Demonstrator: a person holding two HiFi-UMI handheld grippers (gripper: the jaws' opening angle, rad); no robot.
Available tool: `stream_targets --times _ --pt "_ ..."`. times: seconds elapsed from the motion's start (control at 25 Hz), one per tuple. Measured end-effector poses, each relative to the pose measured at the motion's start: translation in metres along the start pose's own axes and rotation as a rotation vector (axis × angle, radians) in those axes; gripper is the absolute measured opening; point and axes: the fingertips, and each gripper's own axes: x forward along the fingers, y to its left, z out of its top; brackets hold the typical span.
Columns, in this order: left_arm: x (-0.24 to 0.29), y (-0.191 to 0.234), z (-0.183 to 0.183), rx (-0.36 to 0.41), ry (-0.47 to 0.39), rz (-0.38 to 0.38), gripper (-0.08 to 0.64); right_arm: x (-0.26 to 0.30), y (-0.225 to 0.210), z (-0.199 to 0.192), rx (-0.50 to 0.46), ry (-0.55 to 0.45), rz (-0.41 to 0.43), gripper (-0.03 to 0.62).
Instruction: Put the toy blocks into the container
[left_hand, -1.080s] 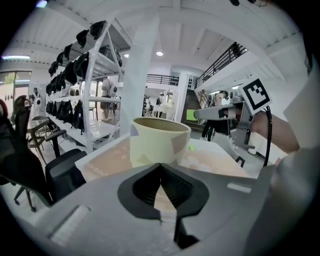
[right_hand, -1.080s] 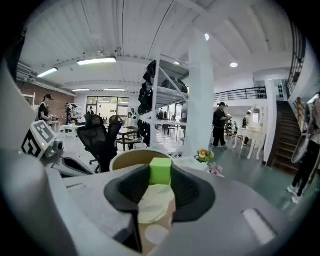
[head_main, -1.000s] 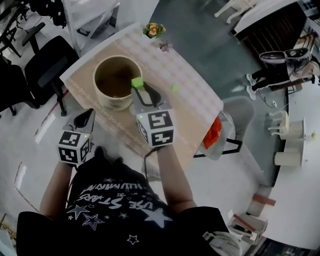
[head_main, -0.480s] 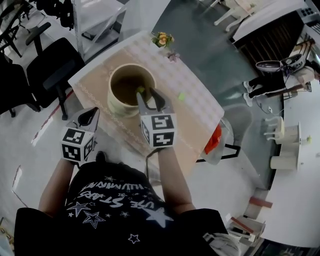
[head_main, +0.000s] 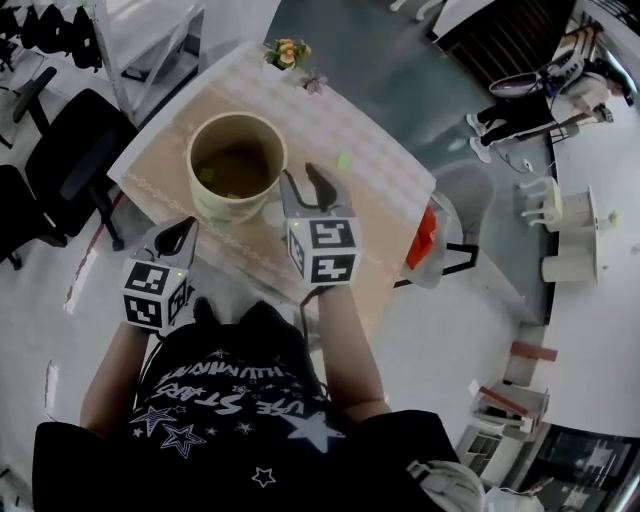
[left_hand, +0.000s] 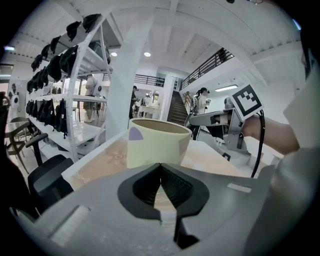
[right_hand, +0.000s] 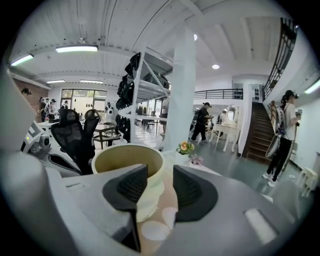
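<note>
A cream round container (head_main: 235, 165) stands on the patterned table (head_main: 375, 215). A green block (head_main: 207, 175) lies inside it. A second green block (head_main: 343, 160) sits on the table to its right. My right gripper (head_main: 305, 177) is just right of the container's rim; its jaws have just been opening and stand open with nothing between them. In the right gripper view the container (right_hand: 127, 159) shows past the right gripper (right_hand: 160, 176). My left gripper (head_main: 175, 236) hovers at the table's near left edge, shut and empty. The left gripper view shows the container (left_hand: 157, 142) beyond the left gripper (left_hand: 160, 166).
A small flower ornament (head_main: 285, 50) stands at the table's far corner. Black office chairs (head_main: 60, 135) are at the left, a shelf rack (head_main: 150, 30) behind them. A chair with an orange bag (head_main: 425, 240) stands by the table's right side.
The green block held by my right gripper over the container's rim now lies inside the container. The right gripper has let go and drawn back to the right.
</note>
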Motion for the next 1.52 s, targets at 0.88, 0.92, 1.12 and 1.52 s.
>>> stream_targets --times 0.88,0.92,1.12,1.52 --pt "0.136 -0.154 -0.003 0.060 0.168 -0.132 0.009 0.013 -0.183 -0.117 0.172 0.139 -0.056 0.163" --pt "0.144 -0.157 -0.002 0.054 0.173 -0.134 0.009 0.020 -0.187 -0.121 0.170 0.151 -0.050 0.163" --pt "0.176 -0.165 -0.001 0.035 0.193 -0.126 0.009 0.054 -0.200 -0.142 0.167 0.201 -0.019 0.163" --pt "0.210 -0.163 -0.018 0.022 0.248 -0.108 0.009 0.114 -0.214 -0.177 0.181 0.301 -0.017 0.163"
